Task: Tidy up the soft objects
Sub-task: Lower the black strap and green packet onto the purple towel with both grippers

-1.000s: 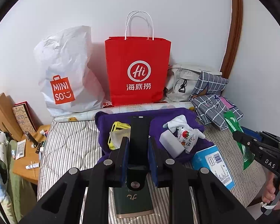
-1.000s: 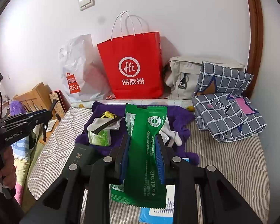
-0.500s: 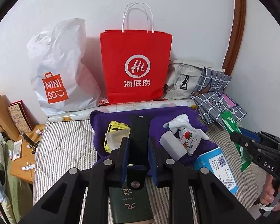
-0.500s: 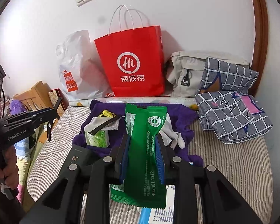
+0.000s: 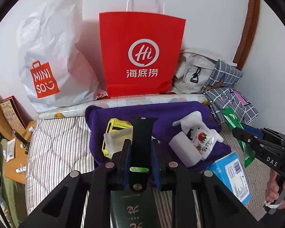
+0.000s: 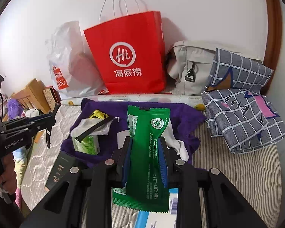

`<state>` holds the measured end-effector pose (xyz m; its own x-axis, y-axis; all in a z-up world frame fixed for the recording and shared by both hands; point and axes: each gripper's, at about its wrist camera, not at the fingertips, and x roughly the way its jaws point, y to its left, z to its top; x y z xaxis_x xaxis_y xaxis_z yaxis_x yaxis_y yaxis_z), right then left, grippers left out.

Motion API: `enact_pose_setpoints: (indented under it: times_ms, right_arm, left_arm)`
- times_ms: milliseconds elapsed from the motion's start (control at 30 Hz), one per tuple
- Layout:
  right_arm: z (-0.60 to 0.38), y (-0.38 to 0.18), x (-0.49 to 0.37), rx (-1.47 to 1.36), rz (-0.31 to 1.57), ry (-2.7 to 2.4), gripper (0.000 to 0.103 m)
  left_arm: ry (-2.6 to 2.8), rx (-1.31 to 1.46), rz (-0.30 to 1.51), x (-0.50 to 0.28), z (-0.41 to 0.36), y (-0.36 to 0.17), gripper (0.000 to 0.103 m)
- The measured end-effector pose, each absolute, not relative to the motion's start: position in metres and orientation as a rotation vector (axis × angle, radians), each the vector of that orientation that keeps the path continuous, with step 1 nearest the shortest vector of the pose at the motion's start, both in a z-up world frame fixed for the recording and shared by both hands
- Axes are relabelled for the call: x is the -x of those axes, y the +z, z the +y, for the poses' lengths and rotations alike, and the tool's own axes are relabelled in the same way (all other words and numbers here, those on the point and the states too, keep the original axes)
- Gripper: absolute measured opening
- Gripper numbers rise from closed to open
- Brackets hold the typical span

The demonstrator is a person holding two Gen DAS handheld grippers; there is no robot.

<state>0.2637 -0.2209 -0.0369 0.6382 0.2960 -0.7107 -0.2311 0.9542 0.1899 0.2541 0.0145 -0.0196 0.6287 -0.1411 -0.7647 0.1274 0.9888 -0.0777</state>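
Brightness: I see both views evenly lit, soft indoor light.
Shadows: the red paper bag (image 5: 141, 55) throws a faint shadow on the white wall (image 5: 199, 9) behind it.
Distortion: strong fisheye bending; the brown door frame (image 6: 273, 30) curves, black corners ring each picture.
Focus: my centre is sharp; edges look softer.
Glare: mild sheen on the green packet (image 6: 148, 152).
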Motion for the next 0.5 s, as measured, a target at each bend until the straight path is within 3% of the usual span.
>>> enact_pose_setpoints:
  times_ms: [500]
  right_arm:
    - [-0.194, -0.071, -0.314, -0.031, 0.891, 0.328, 0.027]
  left_arm:
    - [-0.130, 0.076, 0.944, -0.307, 0.027, -0.057, 0.020]
